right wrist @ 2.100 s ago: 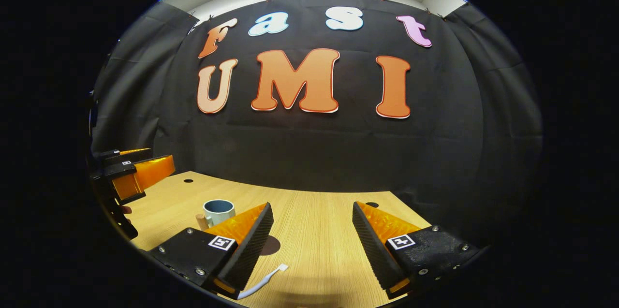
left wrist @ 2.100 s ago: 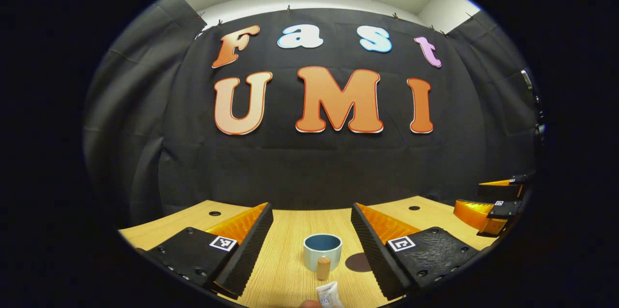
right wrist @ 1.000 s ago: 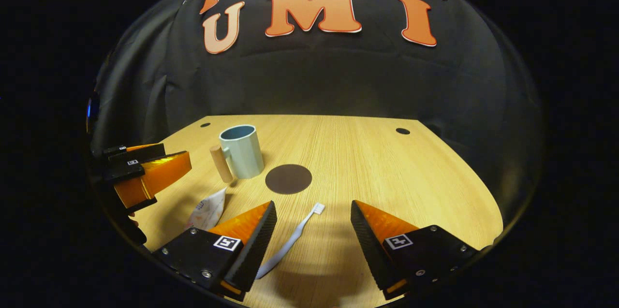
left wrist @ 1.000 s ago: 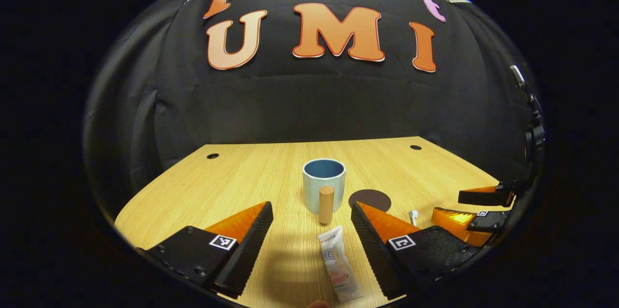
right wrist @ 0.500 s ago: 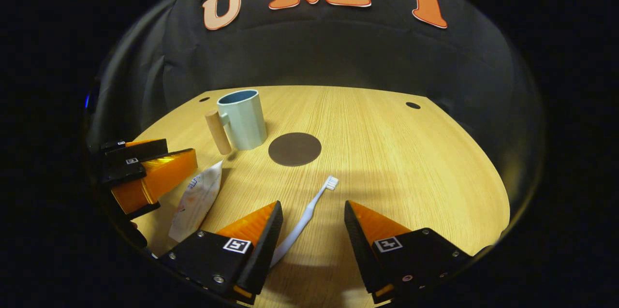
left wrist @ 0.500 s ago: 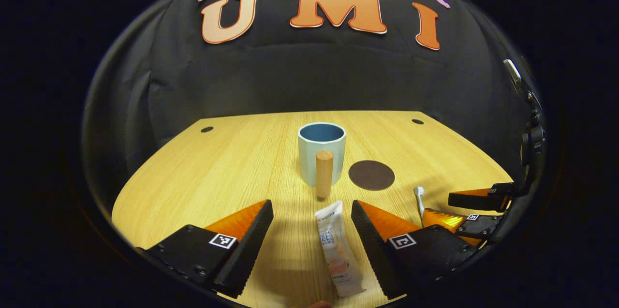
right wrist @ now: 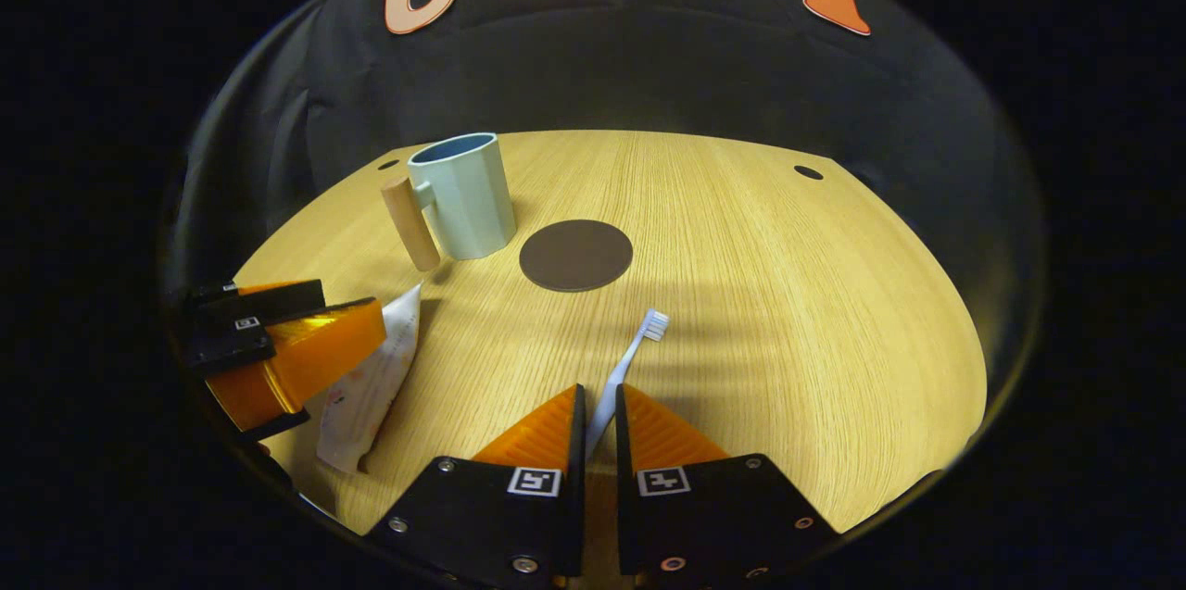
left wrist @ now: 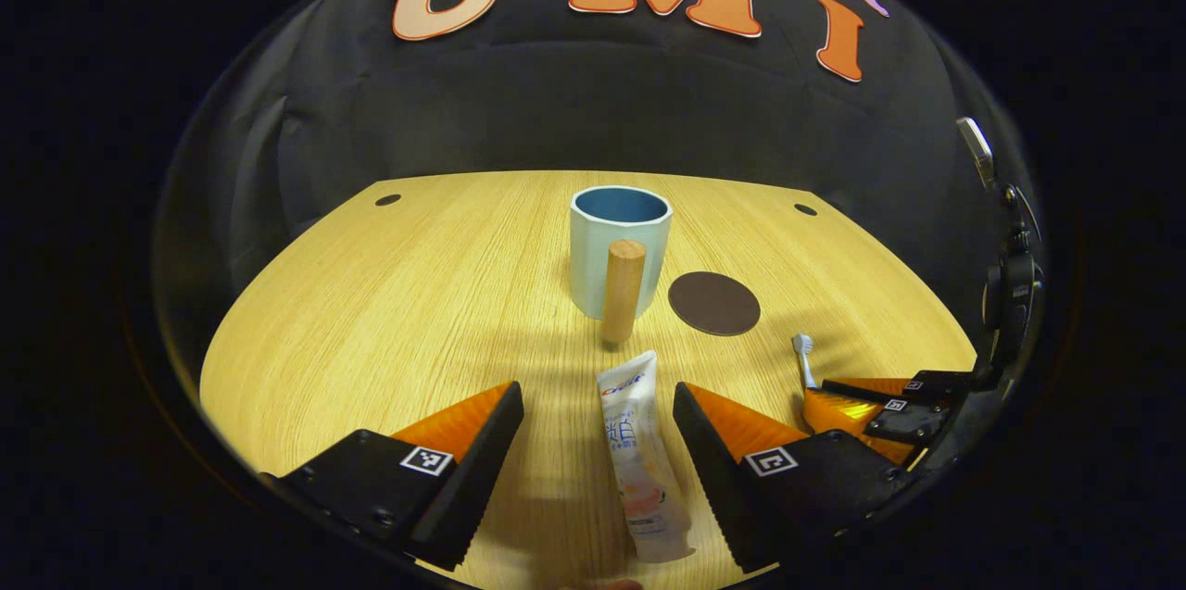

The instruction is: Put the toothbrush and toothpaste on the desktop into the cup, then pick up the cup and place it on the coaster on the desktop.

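Your right gripper has just closed: half a second ago its fingers stood wide apart on either side of the toothbrush, and now they are pinched onto the handle, with the bristled head pointing away from you toward the middle of the table. The brush appears to lie on the wood, not yet lifted. Your left gripper has come lower and closer but remains wide open, its fingers standing on either side of the toothpaste without touching it — the tube lies flat near the table's front edge, its length running toward the cup. The cup stands upright toward the back of the table, open and apparently empty, its wooden handle turned toward you and just beyond the far end of the tube. The round dark coaster lies flat just to the right of the cup, bare. In the right gripper view the left gripper shows at the table's left edge, over the tube. So the first grasp seems made — the likely next step is to raise the brush and stand it in the cup, then close on the tube.
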### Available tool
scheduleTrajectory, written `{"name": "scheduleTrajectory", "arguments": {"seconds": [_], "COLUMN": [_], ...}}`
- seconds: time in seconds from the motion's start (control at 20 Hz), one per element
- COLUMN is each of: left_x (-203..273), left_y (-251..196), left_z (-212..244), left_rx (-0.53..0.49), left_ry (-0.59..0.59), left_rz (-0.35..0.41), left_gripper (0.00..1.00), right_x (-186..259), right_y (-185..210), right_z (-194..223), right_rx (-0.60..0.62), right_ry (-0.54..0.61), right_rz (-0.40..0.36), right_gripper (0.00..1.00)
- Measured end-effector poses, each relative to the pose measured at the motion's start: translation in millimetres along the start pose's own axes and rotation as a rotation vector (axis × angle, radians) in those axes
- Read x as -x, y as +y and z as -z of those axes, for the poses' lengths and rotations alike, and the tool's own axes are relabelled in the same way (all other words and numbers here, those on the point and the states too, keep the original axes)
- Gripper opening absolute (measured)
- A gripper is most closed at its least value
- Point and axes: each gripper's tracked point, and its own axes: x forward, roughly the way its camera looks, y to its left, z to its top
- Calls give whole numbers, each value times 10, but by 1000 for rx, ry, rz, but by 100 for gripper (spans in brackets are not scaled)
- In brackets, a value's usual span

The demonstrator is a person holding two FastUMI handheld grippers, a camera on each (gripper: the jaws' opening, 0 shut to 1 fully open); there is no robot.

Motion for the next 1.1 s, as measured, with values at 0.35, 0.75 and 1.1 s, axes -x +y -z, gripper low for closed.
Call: {"name": "scheduleTrajectory", "arguments": {"seconds": [0.35,0.75,1.1], "left_x": [-75,-163,-249], "left_y": [-16,-117,-237], "left_z": [84,252,280], "left_rx": [24,47,53], "left_ry": [44,148,197], "left_rz": [15,21,5], "left_gripper": [98,80,42], "right_x": [-6,135,201], "right_y": [-8,-73,-162], "right_z": [-22,-280,-402], "right_rx": [-72,-99,-113], "right_ry": [14,-77,-125], "right_rz": [-88,-117,-128], "right_gripper": [3,3,3]}}
